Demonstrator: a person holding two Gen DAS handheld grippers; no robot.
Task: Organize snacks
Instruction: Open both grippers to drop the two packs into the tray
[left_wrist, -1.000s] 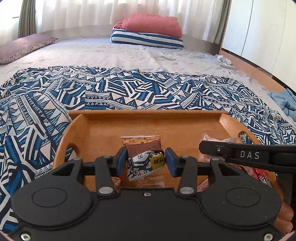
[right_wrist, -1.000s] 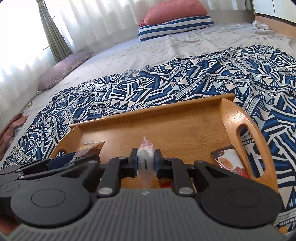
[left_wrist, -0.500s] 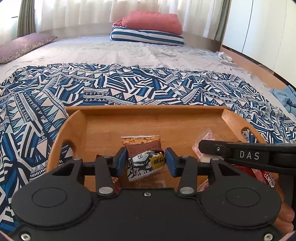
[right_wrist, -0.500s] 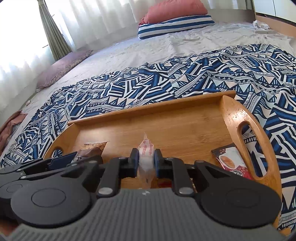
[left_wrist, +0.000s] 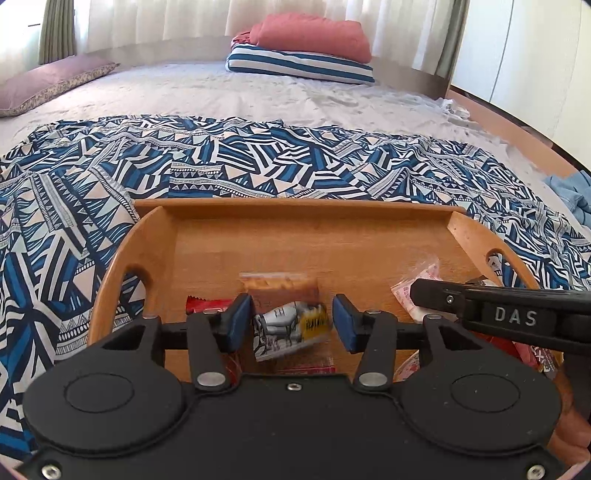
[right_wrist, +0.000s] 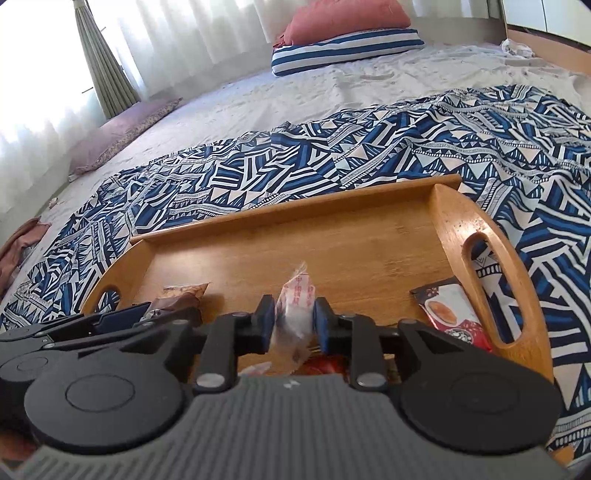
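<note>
On a patterned bedspread (left_wrist: 258, 162), both grippers' jaws are opening, snack packets loose between them over the wooden tray (left_wrist: 314, 236).

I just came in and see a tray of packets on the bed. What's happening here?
A person is sorting snacks into a wooden tray that sits on a patterned bedspread, using a handheld gripper in each hand. The left gripper is opening around a brown and silver snack packet, which looks blurred, with gaps at both pads. The right gripper is also opening, with a clear pink-printed packet between its pads. More packets already lie in the tray.
</note>
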